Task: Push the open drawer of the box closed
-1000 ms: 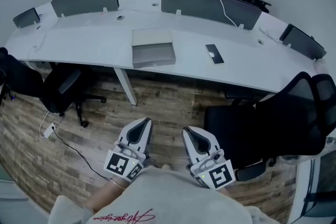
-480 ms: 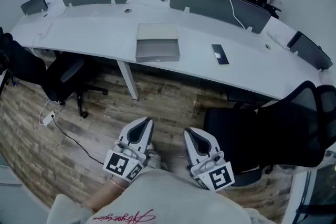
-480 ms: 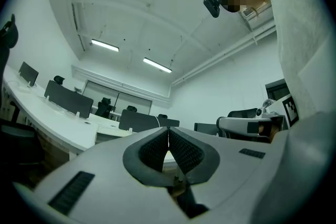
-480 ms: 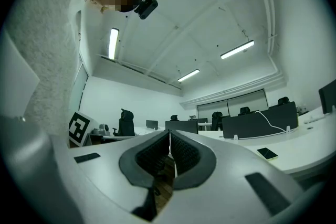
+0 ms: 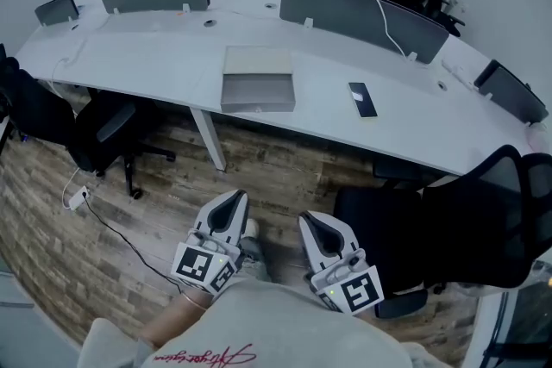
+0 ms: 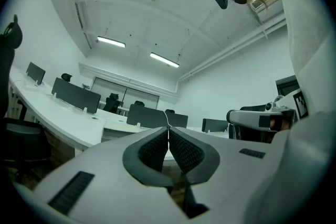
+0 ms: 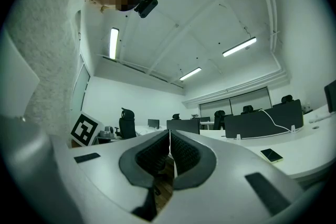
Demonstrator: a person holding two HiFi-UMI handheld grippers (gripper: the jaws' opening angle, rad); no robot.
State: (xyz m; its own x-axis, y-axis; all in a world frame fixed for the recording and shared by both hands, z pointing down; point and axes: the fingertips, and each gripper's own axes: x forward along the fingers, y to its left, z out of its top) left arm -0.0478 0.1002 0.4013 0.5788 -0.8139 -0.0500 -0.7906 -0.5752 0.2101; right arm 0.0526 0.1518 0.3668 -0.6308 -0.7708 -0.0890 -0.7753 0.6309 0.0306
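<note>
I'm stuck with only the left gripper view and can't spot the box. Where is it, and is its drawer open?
Observer: The box sits near the front edge of the white desk, with its drawer pulled out toward the person.
Operator: Anything beside it?
Observer: A dark phone lies flat on the desk to the box's right, apart from it.
Operator: And the right gripper's jaws?
Observer: The right gripper is shut, with nothing between its jaws.

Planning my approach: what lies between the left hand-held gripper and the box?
Head view: wooden floor and the desk edge lie between the left hand-held gripper and the box; a desk leg stands leftward.
</note>
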